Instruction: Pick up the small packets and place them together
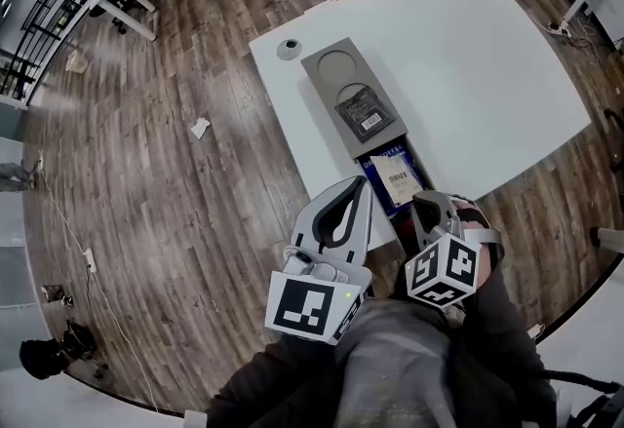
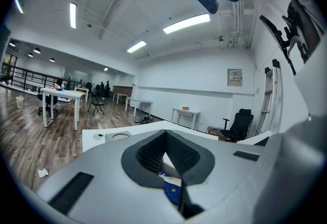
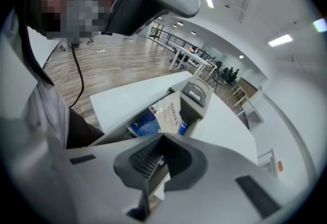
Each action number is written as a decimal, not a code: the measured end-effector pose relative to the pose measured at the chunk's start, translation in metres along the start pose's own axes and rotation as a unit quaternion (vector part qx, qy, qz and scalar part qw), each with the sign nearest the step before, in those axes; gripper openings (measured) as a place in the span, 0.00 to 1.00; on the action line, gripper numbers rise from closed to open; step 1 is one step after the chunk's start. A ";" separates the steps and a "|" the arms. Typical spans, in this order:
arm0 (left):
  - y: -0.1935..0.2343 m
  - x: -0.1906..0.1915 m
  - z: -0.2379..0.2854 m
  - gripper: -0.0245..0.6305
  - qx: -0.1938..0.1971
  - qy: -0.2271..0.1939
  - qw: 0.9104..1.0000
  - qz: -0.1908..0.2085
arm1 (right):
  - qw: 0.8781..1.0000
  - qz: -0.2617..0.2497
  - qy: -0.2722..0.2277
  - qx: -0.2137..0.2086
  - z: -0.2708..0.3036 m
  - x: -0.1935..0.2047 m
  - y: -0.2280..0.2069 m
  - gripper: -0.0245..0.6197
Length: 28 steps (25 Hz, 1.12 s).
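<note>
Right gripper [image 3: 163, 139] jaws are together, apparently nipping the cream packet [image 3: 171, 110] at its near edge, above a blue pack [image 3: 144, 125]; left gripper [image 2: 164, 133] is closed and empty

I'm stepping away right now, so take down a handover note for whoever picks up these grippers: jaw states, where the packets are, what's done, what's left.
Left gripper: jaws together, empty, beside the near end of the grey tray.
Right gripper: jaws together at the near compartment; no packet plainly between them.
Packets: the beige packet lies on the blue packet in the near compartment; the dark packet lies alone in the middle compartment.
Done: two packets together.
Left: probably bring the dark packet to them.
</note>
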<state>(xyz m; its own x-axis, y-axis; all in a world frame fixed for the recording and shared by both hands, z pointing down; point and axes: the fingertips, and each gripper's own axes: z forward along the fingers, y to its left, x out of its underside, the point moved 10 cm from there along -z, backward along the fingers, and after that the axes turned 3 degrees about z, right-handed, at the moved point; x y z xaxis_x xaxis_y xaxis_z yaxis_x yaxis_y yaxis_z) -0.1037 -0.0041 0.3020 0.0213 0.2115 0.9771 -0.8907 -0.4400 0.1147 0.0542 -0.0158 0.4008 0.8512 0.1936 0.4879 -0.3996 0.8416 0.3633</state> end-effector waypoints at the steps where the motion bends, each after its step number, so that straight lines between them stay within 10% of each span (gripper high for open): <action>1: -0.003 -0.002 -0.001 0.04 0.001 -0.002 1.000 0.004 | 1.000 0.003 -0.009 0.004 -0.005 -0.002 -0.001 0.05; 17: -0.069 -0.034 -0.043 0.04 -0.020 -0.057 0.997 0.049 | 0.990 0.006 -0.117 0.073 -0.087 -0.004 -0.007 0.05; 28: -0.029 -0.033 -0.028 0.04 -0.041 -0.052 0.997 0.037 | 0.985 0.034 -0.129 0.111 -0.067 -0.030 -0.050 0.05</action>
<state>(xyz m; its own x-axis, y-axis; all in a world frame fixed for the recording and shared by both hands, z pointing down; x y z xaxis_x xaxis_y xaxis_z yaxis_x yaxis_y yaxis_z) -0.0917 0.0261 0.2616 -0.0034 0.0875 0.9962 -0.9253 -0.3781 0.0300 0.0711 -0.0297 0.3145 0.7158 0.0873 0.6928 -0.5422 0.6948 0.4726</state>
